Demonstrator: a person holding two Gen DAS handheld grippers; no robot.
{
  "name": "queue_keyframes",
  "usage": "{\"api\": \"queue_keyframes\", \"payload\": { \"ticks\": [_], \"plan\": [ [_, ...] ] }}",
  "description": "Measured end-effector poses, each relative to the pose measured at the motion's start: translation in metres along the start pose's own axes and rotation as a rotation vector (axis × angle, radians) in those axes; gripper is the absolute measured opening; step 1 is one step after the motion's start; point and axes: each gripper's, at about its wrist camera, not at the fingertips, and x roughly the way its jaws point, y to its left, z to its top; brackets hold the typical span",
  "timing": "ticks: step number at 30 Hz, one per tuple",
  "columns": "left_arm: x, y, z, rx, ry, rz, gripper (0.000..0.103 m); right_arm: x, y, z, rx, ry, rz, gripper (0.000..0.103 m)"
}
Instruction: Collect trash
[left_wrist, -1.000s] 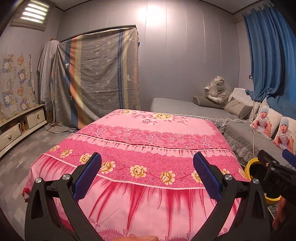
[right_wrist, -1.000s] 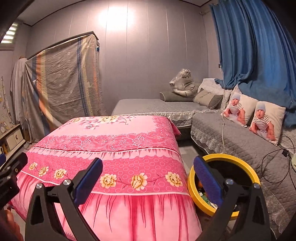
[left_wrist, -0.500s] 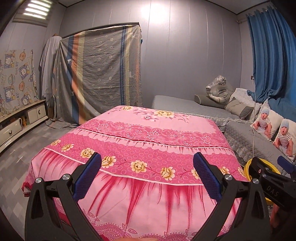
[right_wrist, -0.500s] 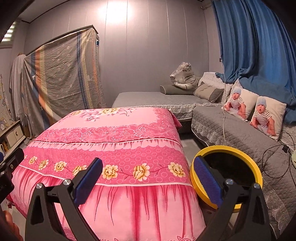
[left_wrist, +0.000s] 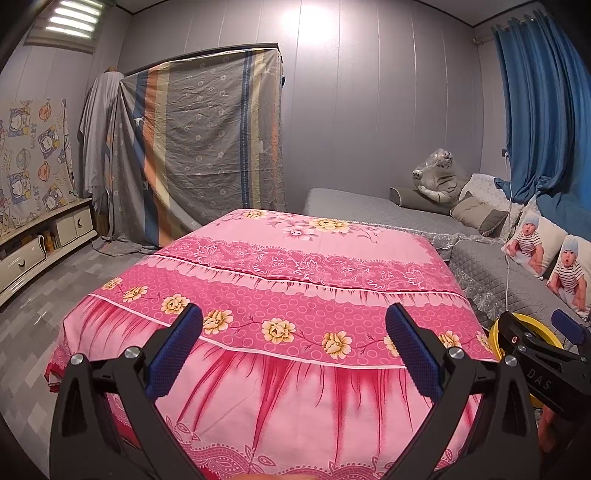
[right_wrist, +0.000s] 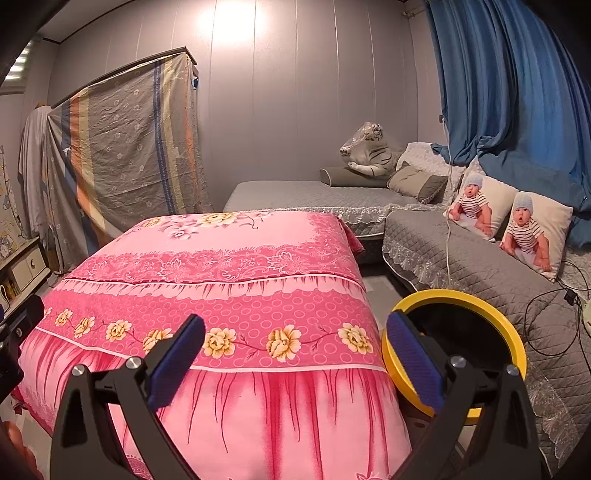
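Note:
My left gripper (left_wrist: 294, 347) is open and empty, held in front of a table draped in a pink flowered cloth (left_wrist: 295, 273). My right gripper (right_wrist: 295, 350) is open and empty, over the same cloth's near right corner (right_wrist: 236, 280). A yellow-rimmed bin (right_wrist: 480, 302) stands on the floor right of the table, close to my right finger; its inside is dark. The bin's rim also shows in the left wrist view (left_wrist: 495, 336), behind the right gripper's body (left_wrist: 543, 365). No trash shows on the cloth.
A grey quilted sofa (right_wrist: 461, 251) runs along the right and back, with baby-print cushions (right_wrist: 532, 229), a plush tiger (right_wrist: 367, 153) and cables (right_wrist: 554, 306). Blue curtains (right_wrist: 509, 92) hang at the right. A sheet-covered wardrobe (left_wrist: 207, 136) and a low cabinet (left_wrist: 40, 240) stand at the left.
Both grippers have tilted up and drawn back slightly. More of the wall and less of the cloth's front drape show. The jaws stay open.

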Motion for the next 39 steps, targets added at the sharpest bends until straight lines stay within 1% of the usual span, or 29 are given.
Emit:
{"api": "queue_keyframes", "payload": {
  "ticks": [21, 39],
  "plan": [
    [-0.005, -0.006, -0.006, 0.008, -0.008, -0.005, 0.095, 0.007, 0.003, -0.004, -0.003, 0.022, -0.006, 0.095],
    [-0.003, -0.010, -0.005, 0.013, 0.009, -0.012, 0.095, 0.011, -0.004, -0.006, 0.012, 0.046, -0.006, 0.095]
  ]
}}
